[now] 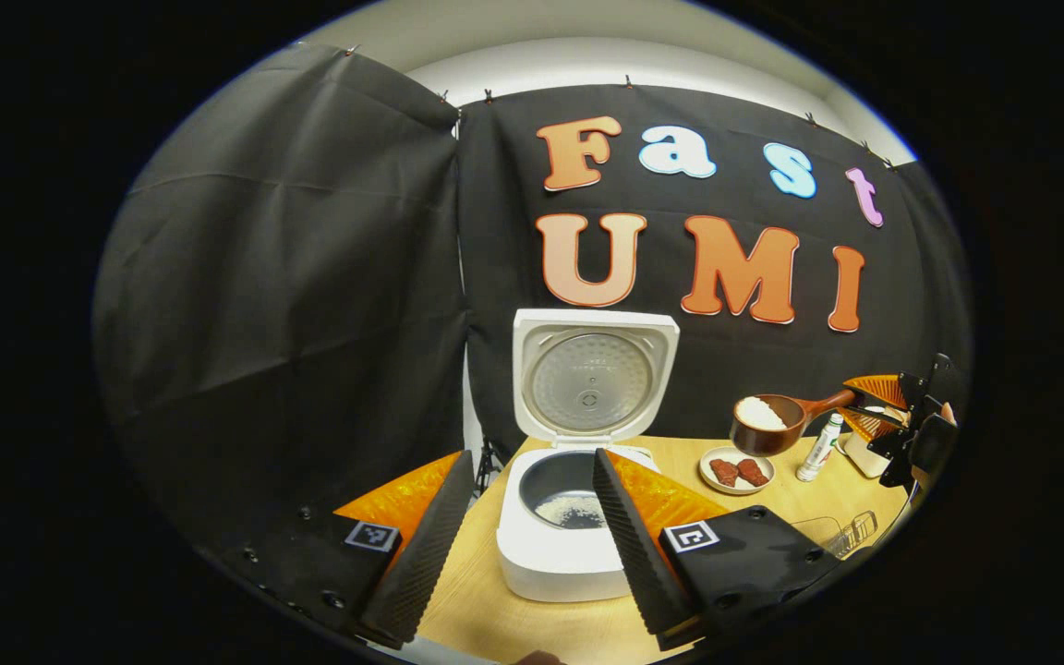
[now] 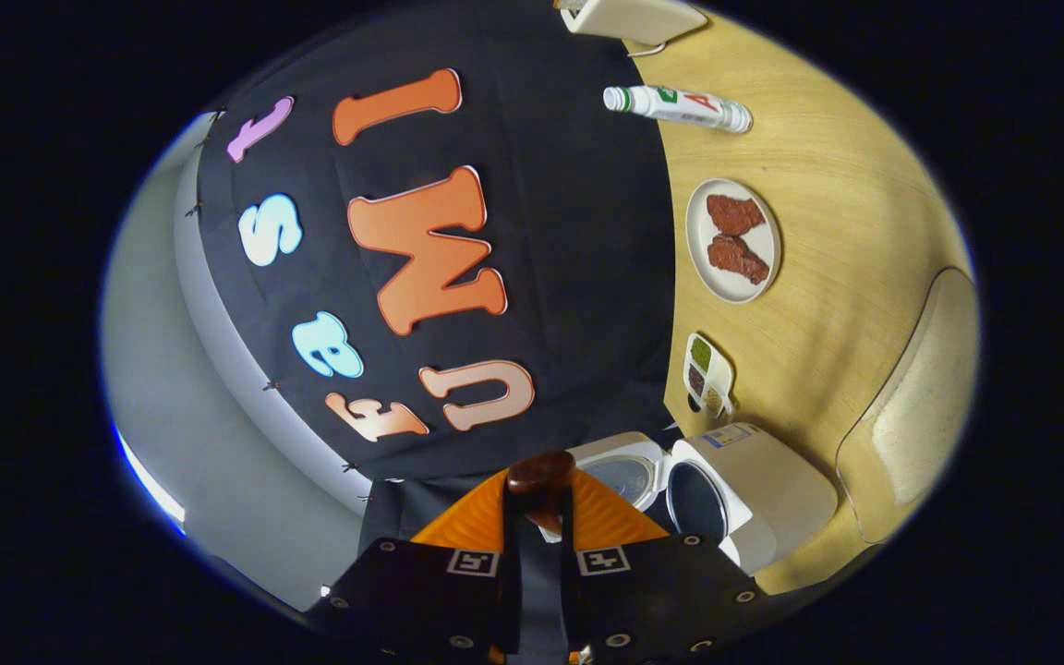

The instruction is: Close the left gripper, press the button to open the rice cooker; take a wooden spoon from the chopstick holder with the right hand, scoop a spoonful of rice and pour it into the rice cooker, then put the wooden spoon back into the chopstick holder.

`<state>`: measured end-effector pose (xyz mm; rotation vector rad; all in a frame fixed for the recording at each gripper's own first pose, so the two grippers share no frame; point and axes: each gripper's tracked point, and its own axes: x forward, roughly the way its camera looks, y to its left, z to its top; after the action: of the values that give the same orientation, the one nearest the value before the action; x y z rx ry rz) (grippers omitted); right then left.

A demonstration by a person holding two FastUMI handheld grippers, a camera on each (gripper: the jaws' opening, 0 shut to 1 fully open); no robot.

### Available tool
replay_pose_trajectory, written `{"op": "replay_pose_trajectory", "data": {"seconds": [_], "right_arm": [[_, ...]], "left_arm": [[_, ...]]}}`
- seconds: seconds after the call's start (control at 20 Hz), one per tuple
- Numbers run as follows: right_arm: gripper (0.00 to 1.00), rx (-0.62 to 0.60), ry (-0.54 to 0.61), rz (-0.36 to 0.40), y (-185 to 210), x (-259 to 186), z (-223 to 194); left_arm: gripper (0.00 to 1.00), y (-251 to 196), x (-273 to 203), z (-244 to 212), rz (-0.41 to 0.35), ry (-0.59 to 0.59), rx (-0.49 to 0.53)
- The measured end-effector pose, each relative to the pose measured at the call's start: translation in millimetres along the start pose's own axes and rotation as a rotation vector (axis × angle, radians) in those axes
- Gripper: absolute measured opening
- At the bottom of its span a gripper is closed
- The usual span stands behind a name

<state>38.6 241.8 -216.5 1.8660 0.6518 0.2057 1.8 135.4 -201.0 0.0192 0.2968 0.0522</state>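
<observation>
Rice cooker (image 1: 562,540): lid upright, open; some rice on the pot floor. Left gripper (image 1: 523,536): fingers apart, framing the cooker. Wooden spoon (image 1: 777,420): heaped with rice, raised right of the cooker above plate (image 1: 737,471) bearing two brown pieces; handle runs rightward into right gripper (image 2: 539,503), clamped on it.

White plastic rice cooker (image 1: 562,554): grey dimpled metal inner lid (image 1: 590,381), dark inner pot with white rice. Brown wooden spoon (image 1: 777,420) heaped with white rice. Round white plate (image 1: 736,472) carrying two reddish-brown meat pieces. Pale wood-grain table (image 1: 532,619). White bottle (image 2: 677,106) with green and red markings. Small white divided dish (image 2: 707,374): green and brown contents.
</observation>
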Motion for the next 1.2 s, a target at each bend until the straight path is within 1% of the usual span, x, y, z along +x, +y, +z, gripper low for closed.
{"op": "replay_pose_trajectory", "data": {"seconds": [0.05,0.15,0.25,0.6,0.8,0.95,1.0,1.2], "right_arm": [[0.17,-0.004,0.01,-0.008,-2,12,-7],[0.17,-0.032,0.027,-0.028,-5,33,-20],[0.16,-0.09,0.033,-0.054,-9,51,-32],[0.16,-0.408,0.054,-0.142,-20,103,-65],[0.16,-0.626,0.066,-0.189,-30,124,-82],[0.16,-0.733,0.077,-0.208,-34,137,-92],[0.17,-0.767,0.079,-0.215,-37,135,-95],[0.17,-0.903,0.063,-0.239,-38,147,-100]], "left_arm": [[0.89,7,0,-1,0.011,0.001,-0.005],[0.89,20,-1,-4,0.029,0.006,-0.012],[0.89,30,0,-8,0.043,0.014,-0.02],[0.89,58,4,-18,0.069,0.034,-0.028],[0.89,74,6,-23,0.077,0.044,-0.043],[0.88,83,10,-28,0.08,0.058,-0.049],[0.89,86,10,-28,0.08,0.06,-0.05],[0.89,94,16,-31,0.074,0.066,-0.05]]}}
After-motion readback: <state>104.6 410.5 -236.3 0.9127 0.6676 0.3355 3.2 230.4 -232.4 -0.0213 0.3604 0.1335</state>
